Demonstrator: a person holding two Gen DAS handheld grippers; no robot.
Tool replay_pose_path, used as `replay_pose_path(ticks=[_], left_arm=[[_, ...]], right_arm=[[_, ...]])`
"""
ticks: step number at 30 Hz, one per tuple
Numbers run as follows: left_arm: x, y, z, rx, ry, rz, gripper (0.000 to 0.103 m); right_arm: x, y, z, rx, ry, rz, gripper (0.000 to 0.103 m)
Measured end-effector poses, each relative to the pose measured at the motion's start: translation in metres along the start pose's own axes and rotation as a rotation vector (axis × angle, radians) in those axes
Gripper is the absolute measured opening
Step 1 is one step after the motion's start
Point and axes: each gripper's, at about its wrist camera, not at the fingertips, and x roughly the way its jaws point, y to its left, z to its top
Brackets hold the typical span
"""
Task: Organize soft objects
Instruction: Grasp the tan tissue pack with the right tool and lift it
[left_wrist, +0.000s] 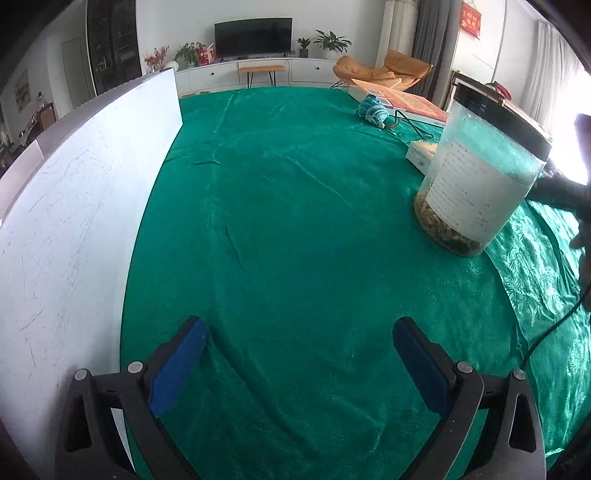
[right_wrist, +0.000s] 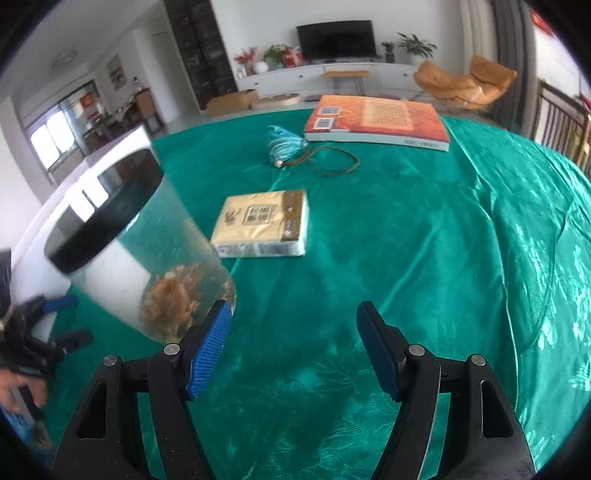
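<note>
Green cloth lies bare between both spread, empty grippers, left gripper (left_wrist: 299, 363) and right gripper (right_wrist: 293, 349). Beyond the jar (right_wrist: 144, 251) lies the tissue pack (right_wrist: 264, 225); approach squarely, pinching its long sides gently.

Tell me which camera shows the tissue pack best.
The right wrist view: the tissue pack lies in full view on the green cloth, printed top readable. In the left wrist view only a corner shows, hidden behind the clear jar.
</note>
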Motion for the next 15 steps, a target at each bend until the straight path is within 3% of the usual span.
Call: replay_pose_path(ticks=[4,7,13,15], left_arm=[[0.003,-0.005,0.001,0.017,0.002,0.010,0.103],[0.003,-0.007,0.002,0.026,0.006,0.019,0.103],[0.003,-0.006,0.001,0.025,0.005,0.017,0.103],[0.003,-0.006,0.001,0.025,0.005,0.017,0.103]], right_arm=[[0.008,-0.014,0.041,0.175,0.063,0.078,0.074],[0.030,-0.013,0.075,0.204,0.106,0.127,0.074],[0.081,0.020,0.122,-0.025,0.197,0.058,0.074],[0.094,0.031,0.125,-0.101,0.208,0.081,0.074]])
